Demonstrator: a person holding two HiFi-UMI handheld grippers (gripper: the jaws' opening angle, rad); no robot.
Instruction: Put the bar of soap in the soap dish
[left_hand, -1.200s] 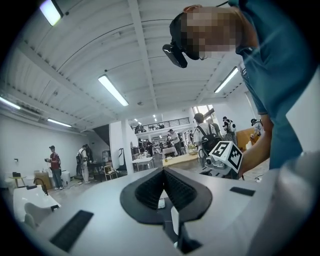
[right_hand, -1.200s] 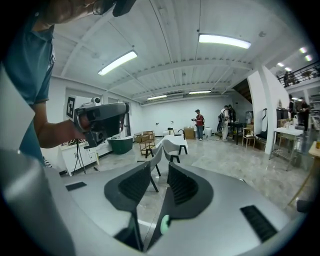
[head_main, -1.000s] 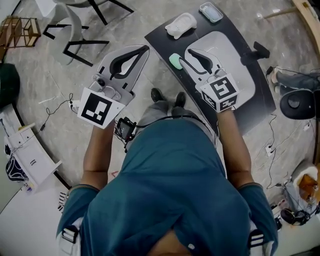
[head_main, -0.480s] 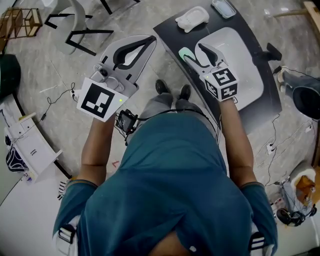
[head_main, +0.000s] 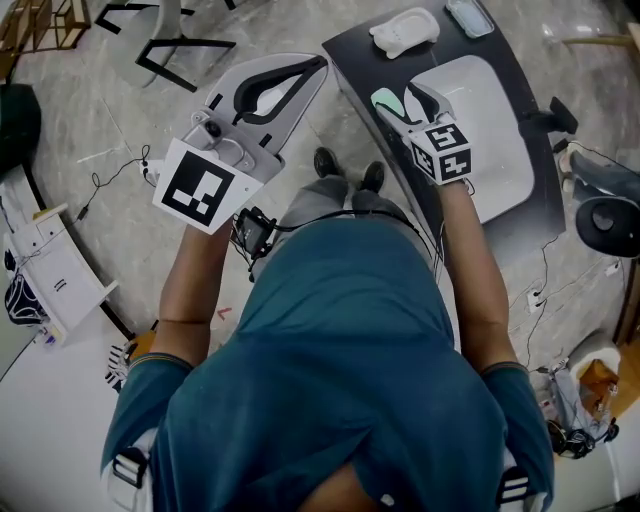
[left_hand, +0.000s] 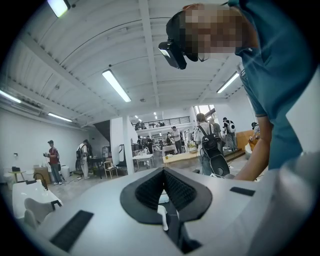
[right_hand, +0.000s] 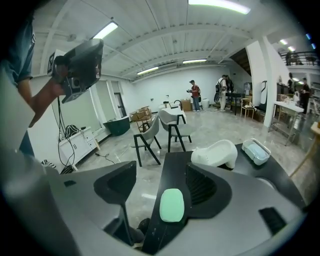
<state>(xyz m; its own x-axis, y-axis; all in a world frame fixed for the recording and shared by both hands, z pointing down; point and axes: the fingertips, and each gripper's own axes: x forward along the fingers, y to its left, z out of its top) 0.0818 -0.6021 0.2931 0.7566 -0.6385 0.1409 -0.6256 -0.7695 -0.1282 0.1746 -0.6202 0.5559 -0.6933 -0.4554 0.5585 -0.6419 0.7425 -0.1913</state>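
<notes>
A pale green bar of soap (head_main: 385, 101) lies at the near left edge of the black counter (head_main: 352, 52). My right gripper (head_main: 396, 97) hangs low over it, jaws opening wide. In the right gripper view the soap (right_hand: 171, 204) lies between the jaws, nearer the right pad, and neither pad presses on it. A white curved dish (head_main: 404, 30) (right_hand: 216, 153) stands at the counter's far end. My left gripper (head_main: 312, 66) is held up over the floor to the left, jaws shut at the tip and empty.
A white sink basin (head_main: 490, 120) fills the counter's middle. A clear box with a pale blue insert (head_main: 468, 15) (right_hand: 255, 150) sits beside the white dish. Chairs (right_hand: 170, 127) stand on the floor beyond the counter. The person's shoes (head_main: 345, 170) and cables lie below.
My right gripper has come down to the counter and its jaws have spread wide round the soap. The left gripper has stayed about where it was.
</notes>
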